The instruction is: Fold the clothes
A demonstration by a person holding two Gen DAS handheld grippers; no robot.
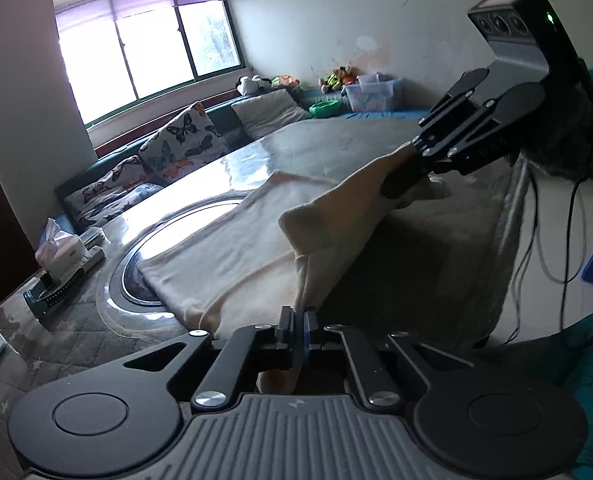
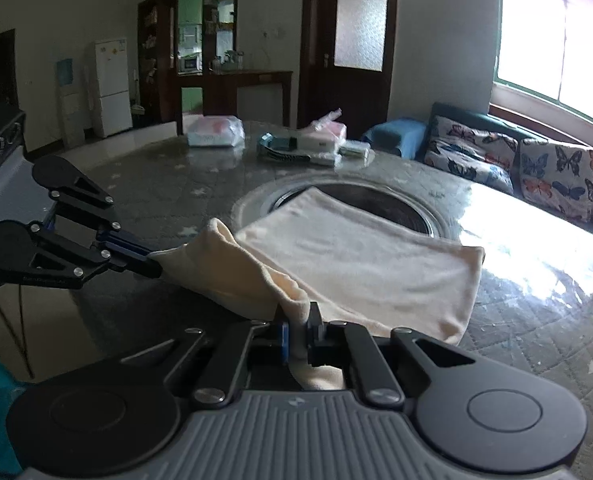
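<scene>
Ahead of my left tool the cream cloth drapes the tabletop; it pinches one corner; my right tool pinches another.

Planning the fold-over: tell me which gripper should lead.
Neither clearly; probably both together. The left gripper and right gripper each pinch a near corner of the cream cloth, lifted off the table; its far part lies flat.
</scene>
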